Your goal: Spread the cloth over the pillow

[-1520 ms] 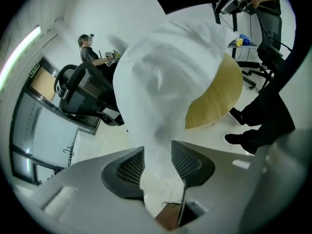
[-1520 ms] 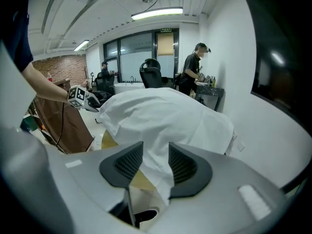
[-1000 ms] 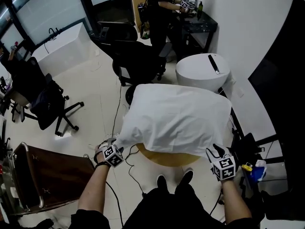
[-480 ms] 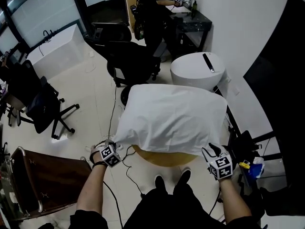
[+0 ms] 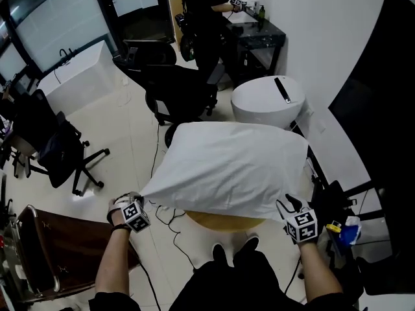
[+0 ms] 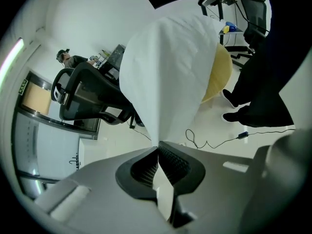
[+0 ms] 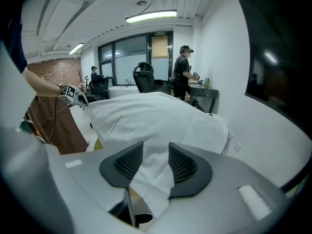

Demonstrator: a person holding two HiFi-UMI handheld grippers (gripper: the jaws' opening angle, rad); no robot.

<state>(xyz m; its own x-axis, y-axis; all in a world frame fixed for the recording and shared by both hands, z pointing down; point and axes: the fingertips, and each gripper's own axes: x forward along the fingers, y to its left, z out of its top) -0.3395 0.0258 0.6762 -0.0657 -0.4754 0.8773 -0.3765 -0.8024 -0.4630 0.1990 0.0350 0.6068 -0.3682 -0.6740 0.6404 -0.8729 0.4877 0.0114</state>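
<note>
White cloth (image 5: 233, 167) lies draped over a bulky rounded shape on the round wooden bench (image 5: 224, 220). The pillow itself is hidden beneath it. The cloth covers nearly the whole bench top, so only a curved strip of the near edge shows below the hem.

The left gripper (image 5: 141, 199) is out past the bench's left edge, above the pale floor (image 5: 130, 135). Its jaws are pressed together on the cloth's near left corner. From there the fabric rises in a taut, narrowing sheet back to the covered mound. In the left gripper view the white corner is pinched flat between the ribbed pads (image 6: 171, 164).

The right gripper (image 5: 285, 205) sits at the bench's near right edge. Its jaws stand well apart with the cloth's near right corner lying loosely between them. The fabric runs down through the gap without being squeezed by either pad.

Black cables (image 5: 165, 212) trail over the floor beside the bench's left edge. Beyond the far edge stands a white round unit (image 5: 267, 101) with a dark strip on top, and a black office chair (image 5: 181, 89) stands left of it. Further back a person in dark clothes (image 5: 204, 11) stands at a dark desk (image 5: 259, 31).
</note>
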